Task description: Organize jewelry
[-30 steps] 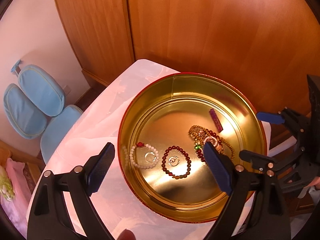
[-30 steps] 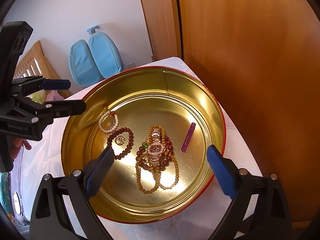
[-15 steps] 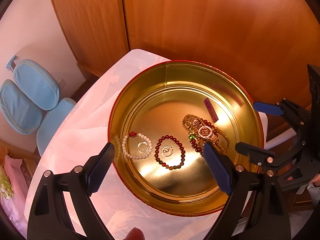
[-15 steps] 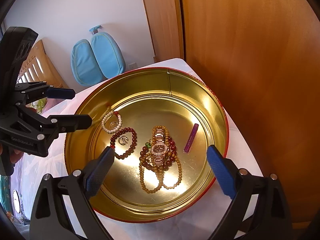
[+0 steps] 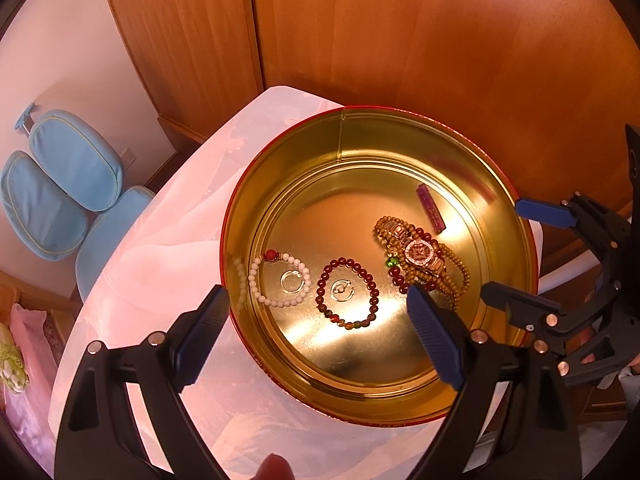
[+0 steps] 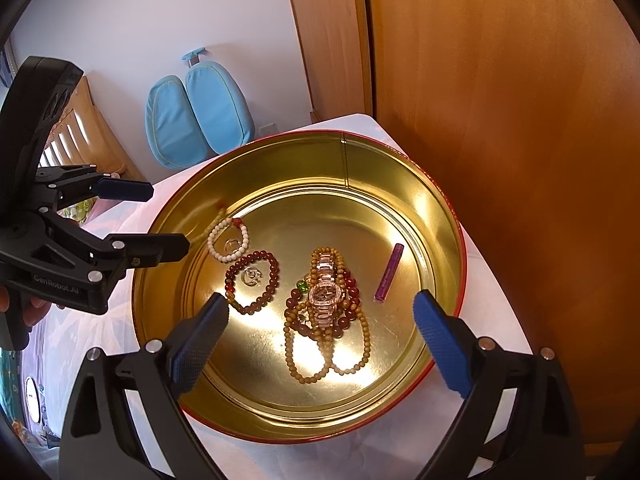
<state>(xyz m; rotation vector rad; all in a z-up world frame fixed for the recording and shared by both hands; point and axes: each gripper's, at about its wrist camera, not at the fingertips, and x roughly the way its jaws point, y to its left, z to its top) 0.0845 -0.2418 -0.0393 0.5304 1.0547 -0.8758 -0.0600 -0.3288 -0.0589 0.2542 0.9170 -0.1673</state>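
Observation:
A round gold tin [image 5: 496,208] [image 6: 444,216] with a red rim holds the jewelry. Inside lie a white bead bracelet [image 5: 256,280] [image 6: 218,250] around a clear ring, a dark red bead bracelet [image 5: 372,288] [image 6: 274,276] around another ring, a rose-gold watch [image 5: 420,252] [image 6: 326,294] tangled with tan and red bead strands, and a purple stick [image 5: 431,214] [image 6: 389,272]. My left gripper [image 5: 316,328] [image 6: 160,216] hangs open over the tin's left front, empty. My right gripper [image 6: 320,340] [image 5: 516,252] hangs open above the tin's near side, empty too.
The tin rests on a small table with a white cloth [image 5: 160,264] [image 6: 492,308]. A wooden wardrobe [image 5: 400,40] [image 6: 500,100] stands right behind it. A blue chair [image 5: 60,184] [image 6: 196,112] and a wooden bed frame [image 6: 80,136] are at the left.
The left wrist view has shifted slightly, so the tin sits a little higher and more central between the left fingers. Both grippers stay open; the jewelry has not moved.

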